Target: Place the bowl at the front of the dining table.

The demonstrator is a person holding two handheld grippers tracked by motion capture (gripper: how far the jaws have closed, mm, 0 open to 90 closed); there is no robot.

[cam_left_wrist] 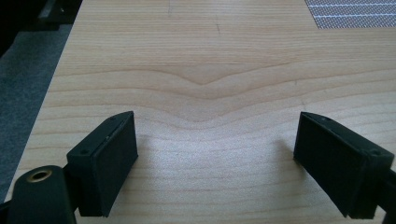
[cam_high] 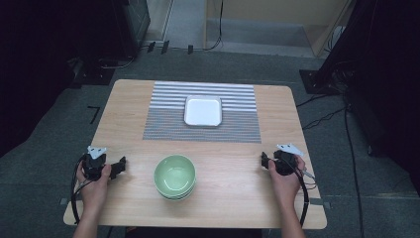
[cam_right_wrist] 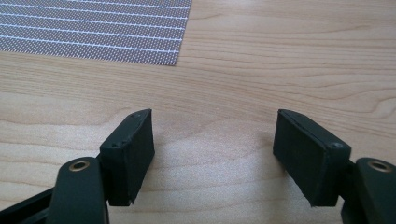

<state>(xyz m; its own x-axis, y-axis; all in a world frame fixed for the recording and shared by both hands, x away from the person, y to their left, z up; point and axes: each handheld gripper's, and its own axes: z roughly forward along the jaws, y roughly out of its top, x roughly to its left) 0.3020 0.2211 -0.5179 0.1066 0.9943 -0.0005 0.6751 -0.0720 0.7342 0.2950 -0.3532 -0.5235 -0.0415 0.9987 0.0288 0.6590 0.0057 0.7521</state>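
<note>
A stack of green bowls (cam_high: 175,176) stands on the wooden table (cam_high: 233,188) near its front edge, at the middle. Farther back, a white square plate (cam_high: 203,110) lies on a grey striped placemat (cam_high: 163,116). My left gripper (cam_high: 120,166) rests on the table to the left of the bowls, open, with bare wood between its jaws (cam_left_wrist: 215,163). To the right of the bowls sits my right gripper (cam_high: 264,159), also open and holding nothing (cam_right_wrist: 212,158). A hand holds each gripper from behind.
A corner of the placemat (cam_right_wrist: 93,32) lies ahead of the right gripper, and another corner (cam_left_wrist: 355,14) shows far ahead of the left one. The table's left edge (cam_left_wrist: 42,121) drops to grey carpet. Black stands and cables ring the table.
</note>
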